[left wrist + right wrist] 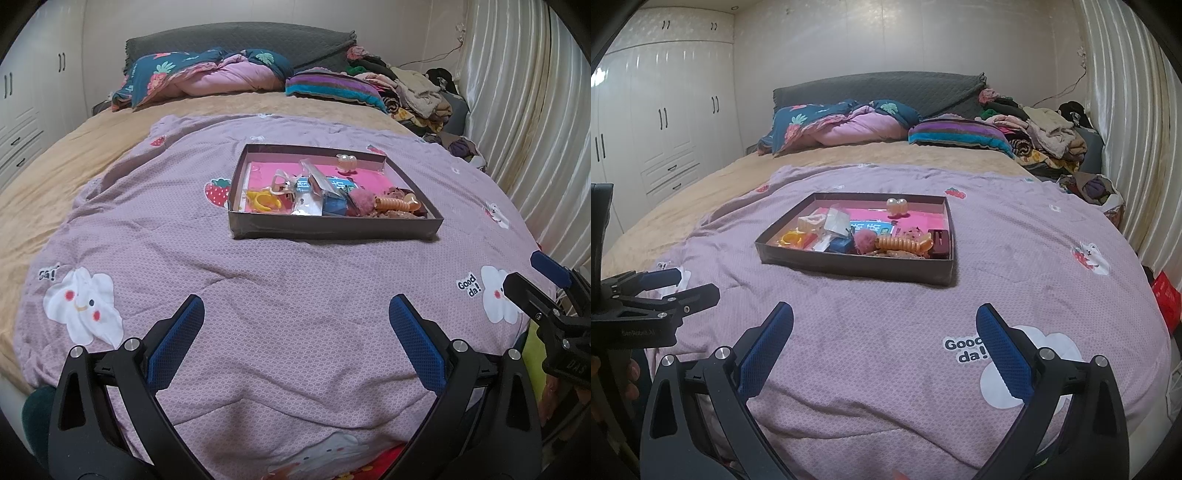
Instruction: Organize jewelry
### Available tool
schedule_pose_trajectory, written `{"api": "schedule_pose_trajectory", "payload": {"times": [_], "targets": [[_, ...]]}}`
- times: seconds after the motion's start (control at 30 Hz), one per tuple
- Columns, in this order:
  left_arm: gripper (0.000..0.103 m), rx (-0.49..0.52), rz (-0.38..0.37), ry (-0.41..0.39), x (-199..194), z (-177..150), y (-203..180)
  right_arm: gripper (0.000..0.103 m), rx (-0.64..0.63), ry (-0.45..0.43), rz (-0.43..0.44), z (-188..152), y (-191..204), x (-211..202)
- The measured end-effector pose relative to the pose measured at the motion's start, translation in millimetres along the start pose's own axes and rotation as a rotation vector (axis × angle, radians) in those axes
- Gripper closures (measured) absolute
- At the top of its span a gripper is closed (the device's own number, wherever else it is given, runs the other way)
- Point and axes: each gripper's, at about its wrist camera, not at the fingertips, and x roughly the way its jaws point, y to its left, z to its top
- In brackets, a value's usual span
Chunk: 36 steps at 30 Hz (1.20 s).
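A shallow dark box [332, 227] [849, 267] lies on the pink quilt, ahead of both grippers. It holds a yellow ring piece [262, 201] [790, 238], an orange spiral hair tie [397, 204] [901, 243], a pink pom-pom [362, 199] [863, 240], a blue item [334, 205] [840, 244], clear packets [314, 181] and a peach hair clip [347, 162] [897, 206]. My left gripper [295, 317] is open and empty above the quilt. My right gripper [884, 323] is open and empty. Each gripper shows at the other view's edge [535, 280] [668, 284].
The quilt [258, 295] covers the near part of a bed with a tan sheet [74, 155]. Folded bedding [207, 74] and a striped pillow [332, 86] lie at the headboard. A clothes pile [417, 96] sits far right by the curtain [535, 110]. White wardrobes [665, 122] stand left.
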Motion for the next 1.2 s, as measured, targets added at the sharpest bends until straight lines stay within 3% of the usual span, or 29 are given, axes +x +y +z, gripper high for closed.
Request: {"api": "schedule_pose_trajectory", "payload": {"times": [0.83,0.97,1.2], "targets": [[0.009,-0.004,-0.003,0.004,-2.4,-0.5,2.6,0.004,-0.024,0.007,-0.010,1.9,2.4,-1.5],[0.009,-0.006,0.045,0.002,-0.1,-0.6,2.2,0.004,-0.027,0.012,-0.013,1.5,2.5,-0.6],[0.009,-0.015,0.049,-0.005,0.3,-0.5,1.1,0.004,-0.028,0.016,-0.014,3.4,4.7,1.1]]}}
